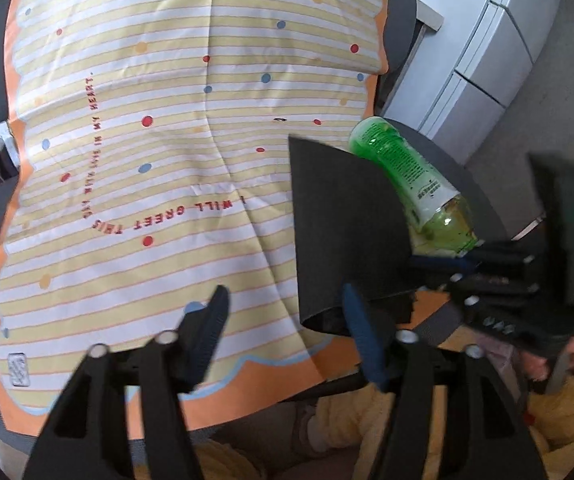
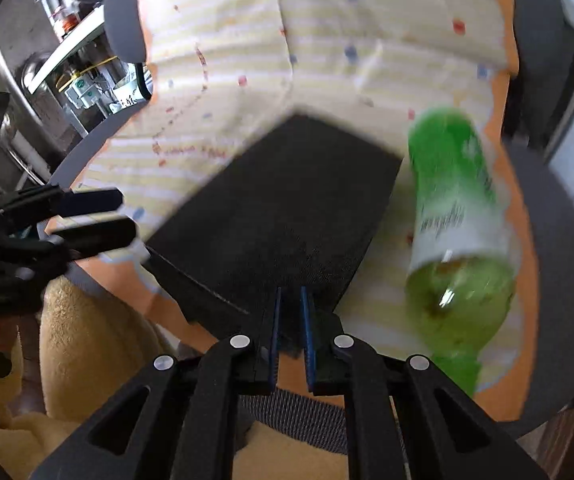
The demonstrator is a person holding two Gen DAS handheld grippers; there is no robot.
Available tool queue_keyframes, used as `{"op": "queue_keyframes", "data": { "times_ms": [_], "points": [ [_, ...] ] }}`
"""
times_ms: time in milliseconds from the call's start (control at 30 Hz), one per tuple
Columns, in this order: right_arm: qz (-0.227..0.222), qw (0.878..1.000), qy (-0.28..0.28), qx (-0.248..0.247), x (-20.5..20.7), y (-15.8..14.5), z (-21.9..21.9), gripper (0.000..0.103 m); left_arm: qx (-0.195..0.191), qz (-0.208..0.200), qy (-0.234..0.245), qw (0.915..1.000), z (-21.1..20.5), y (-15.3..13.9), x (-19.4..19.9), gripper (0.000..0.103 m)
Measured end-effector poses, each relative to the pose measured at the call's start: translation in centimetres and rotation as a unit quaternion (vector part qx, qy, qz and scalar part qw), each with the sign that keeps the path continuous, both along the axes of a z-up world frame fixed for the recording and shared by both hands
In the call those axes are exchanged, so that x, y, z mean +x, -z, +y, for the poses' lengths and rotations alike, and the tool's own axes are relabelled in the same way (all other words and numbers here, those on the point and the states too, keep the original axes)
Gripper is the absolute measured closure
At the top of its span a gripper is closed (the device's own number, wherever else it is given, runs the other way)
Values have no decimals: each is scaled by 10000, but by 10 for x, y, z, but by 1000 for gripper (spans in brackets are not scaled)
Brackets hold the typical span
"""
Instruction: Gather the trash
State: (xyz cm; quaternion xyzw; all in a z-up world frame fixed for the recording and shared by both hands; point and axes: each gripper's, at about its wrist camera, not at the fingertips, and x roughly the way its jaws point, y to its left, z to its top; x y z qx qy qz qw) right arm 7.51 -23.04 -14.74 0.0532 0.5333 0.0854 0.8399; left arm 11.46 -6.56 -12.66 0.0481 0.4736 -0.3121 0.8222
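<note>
— Start with the grippers. What's the right one doing?

— The right gripper [image 2: 290, 312] has its jaws nearly together, pinched on the near edge of a flat black sheet [image 2: 275, 216]. The sheet sticks out ahead of it, tilted up over the cloth.

— And the left?

— The left gripper [image 1: 287, 316] stands wide apart with nothing between its fingers. It hangs over the near part of the cloth, and one blue-padded finger sits just in front of the sheet's lower edge. Whether it touches the sheet I cannot tell.

— Where's the bottle?

— The green plastic bottle [image 2: 455, 236] lies on its side near the cloth's right edge, just beside the black sheet. Its cap end points toward the person, and a little liquid is visible in the clear part. From the left camera the same bottle [image 1: 407, 184] shows right behind the sheet and next to the right gripper's body.

— What's it all lying on?

— A striped yellow-and-white cloth [image 1: 167, 140] with coloured dots, an orange border and a ring of red lettering. It covers a round dark table [image 2: 559, 320].

— Anything around that?

— Pale cabinets [image 1: 499, 52] beyond the table on one side, a cluttered shelf [image 2: 83, 80] on the other, and the person's fluffy yellow sleeve [image 2: 87, 340] down near the left gripper.
</note>
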Motion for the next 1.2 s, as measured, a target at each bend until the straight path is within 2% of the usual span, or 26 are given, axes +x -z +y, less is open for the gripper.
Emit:
{"op": "queue_keyframes", "data": {
  "times_ms": [133,300,367,400,433,467,533,633,700,733,767,867,933,1000,1200],
  "points": [
    [-53,9995,134,267,-6,7,-6,92,-469,451,127,9978,-5,8,6,35],
    [-187,9991,114,374,-9,11,-9,92,-617,868,347,9937,-30,27,17,36],
    [-243,9989,104,396,-13,9,-12,92,-743,1172,416,9895,-40,40,23,45],
    [-304,9989,68,349,-15,7,-11,93,-708,1180,349,9899,-45,42,24,46],
    [-344,9990,50,296,-17,4,-11,92,-672,1108,322,9910,-47,41,23,50],
    [-370,9989,41,267,-18,0,-11,92,-628,960,367,9927,-50,36,22,84],
    [-532,9983,90,216,-25,-18,-14,92,-734,967,293,9922,-50,28,20,93],
    [-1042,9941,294,-99,-35,-55,-25,89,-419,303,125,9986,-48,6,9,96],
    [-1181,9912,504,-329,-32,-66,-35,74,-368,58,-1,9993,-44,-5,5,97],
    [-1192,9899,613,-457,-27,-68,-40,52,-347,-33,-63,9994,-43,-10,4,98],
    [-1172,9889,712,-570,-21,-68,-46,39,-326,-171,-147,9992,-40,-17,1,98],
    [-875,9901,965,-527,1,-54,-61,38,-409,-365,-345,9979,-29,-33,-1,98],
    [-715,9909,1049,-450,11,-43,-69,38,-333,-535,-451,9970,-24,-40,-2,98],
    [-611,9901,1158,-502,22,-34,-73,35,-326,-551,-500,9967,-21,-43,-1,98],
    [-179,9905,1318,-359,47,-4,-80,35,-293,-430,-632,9966,-14,-35,6,98]
  ]
}}
